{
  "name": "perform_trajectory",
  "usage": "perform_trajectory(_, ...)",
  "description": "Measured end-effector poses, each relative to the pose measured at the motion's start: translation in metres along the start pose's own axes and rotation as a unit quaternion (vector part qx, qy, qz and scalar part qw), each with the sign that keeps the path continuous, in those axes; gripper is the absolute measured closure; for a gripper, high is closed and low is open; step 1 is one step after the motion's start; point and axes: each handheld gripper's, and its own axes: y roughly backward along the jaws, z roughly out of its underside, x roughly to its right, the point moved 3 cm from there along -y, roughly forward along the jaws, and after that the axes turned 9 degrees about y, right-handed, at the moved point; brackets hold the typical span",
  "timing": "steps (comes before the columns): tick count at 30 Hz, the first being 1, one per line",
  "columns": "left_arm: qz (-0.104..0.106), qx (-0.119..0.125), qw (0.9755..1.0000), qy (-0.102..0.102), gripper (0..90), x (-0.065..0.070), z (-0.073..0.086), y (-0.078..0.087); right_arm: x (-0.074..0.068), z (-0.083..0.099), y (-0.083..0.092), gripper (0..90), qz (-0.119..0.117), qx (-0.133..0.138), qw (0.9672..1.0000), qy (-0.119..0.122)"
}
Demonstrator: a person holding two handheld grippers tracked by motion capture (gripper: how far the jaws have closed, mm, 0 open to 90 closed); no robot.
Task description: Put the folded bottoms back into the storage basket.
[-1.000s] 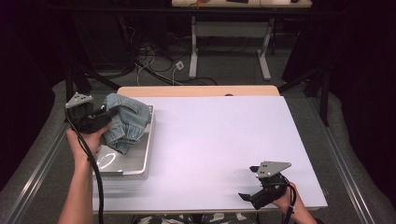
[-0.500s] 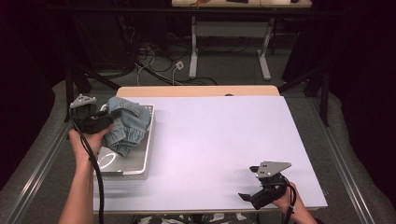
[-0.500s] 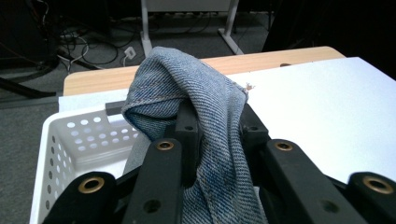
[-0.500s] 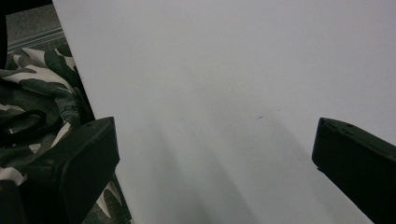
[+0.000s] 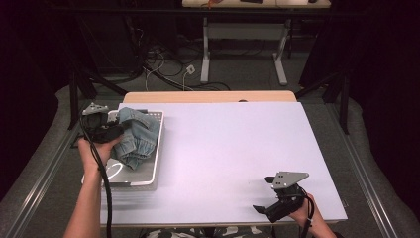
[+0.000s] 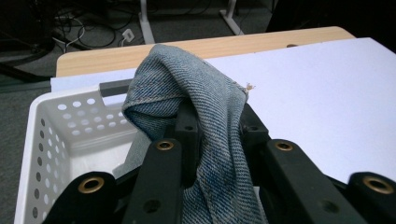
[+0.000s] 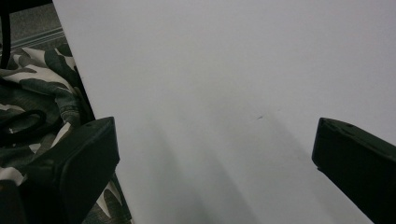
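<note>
High view first: my left claw [image 5: 115, 130] is clenched on a bundle of denim cloth [image 5: 138, 138], holding it over the white perforated basket [image 5: 148, 178] at the left edge of the counter [image 5: 237, 148]. From the left gripper view the denim [image 6: 205, 107] is bunched right between the black jaws and drapes forward over them, its bulk hanging to the far side of the claw — toward the basket's [image 6: 56, 126] back wall and the open counter beyond. Most of the fabric in the high view trails down into the basket, its length running roughly from the far rim toward me. I'd judge the coming move turns on that: the cloth lies on the counter side of the left claw, so lifting it out means going up and right. My right claw [image 5: 267, 210] rests released near the counter's front right corner — well apart from the cloth, jaws wide over bare surface [image 7: 224, 93].
</note>
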Motion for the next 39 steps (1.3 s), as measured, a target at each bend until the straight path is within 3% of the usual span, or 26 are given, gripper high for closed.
perform_trajectory(7, -0.009, -0.015, 0.9998, -0.005, 75.2, -0.003, 0.005, -0.008, 0.0, 0.0, 0.0, 0.5, 0.0, 0.0, 1.0, 0.0)
perform_trajectory(23, -0.021, -0.025, 0.9995, 0.002, 75.1, -0.013, 0.01, -0.016, 0.0, 0.0, 0.0, 0.5, 0.0, 0.0, 1.0, 0.0)
perform_trajectory(39, -0.043, -0.038, 0.9983, -0.004, 74.8, -0.022, 0.015, -0.021, 0.0, 0.0, 0.0, 0.5, 0.0, 0.0, 1.0, 0.0)
